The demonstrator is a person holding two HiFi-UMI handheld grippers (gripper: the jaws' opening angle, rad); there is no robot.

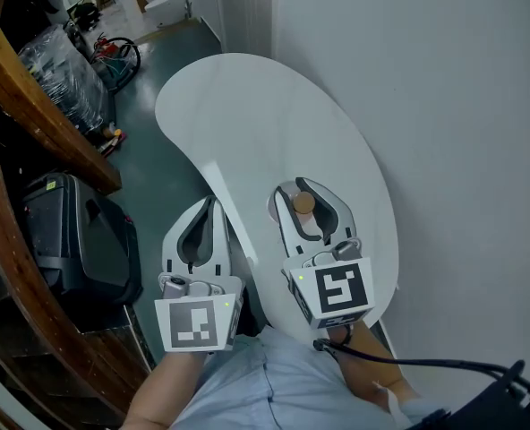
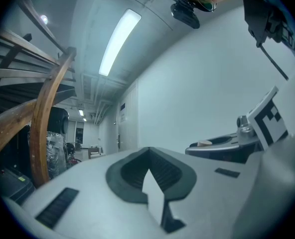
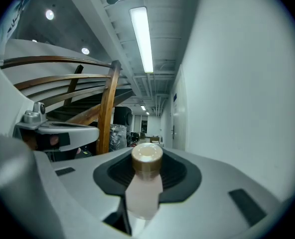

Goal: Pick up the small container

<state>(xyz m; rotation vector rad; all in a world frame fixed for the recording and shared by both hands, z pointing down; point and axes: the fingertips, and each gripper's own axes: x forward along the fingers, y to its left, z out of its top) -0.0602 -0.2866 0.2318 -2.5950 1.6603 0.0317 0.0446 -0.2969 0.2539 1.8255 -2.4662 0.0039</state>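
In the head view, the right gripper [image 1: 301, 189] hangs over the near end of the white, kidney-shaped surface [image 1: 247, 115]. Its 2 fingers [image 1: 286, 220] are clasped round the small container [image 1: 303, 203], a pale translucent bottle with a round tan cap. The left gripper [image 1: 211, 206] sits beside it at the surface's near left edge, fingers clenched on nothing. The left gripper view agrees: its dark ribbed pads [image 2: 132, 173] meet at the tips with nothing between them, and the right gripper shows off to the side, the tan cap peeping above its fingers. The right gripper view shows the small container upright between the pads, cap uppermost, gripped by its body, with no surface visible beneath. The grasp looks made and the lift seems the step in hand. The next move likely calls for a steady squeeze and an upright hold, since the smooth body could slip.
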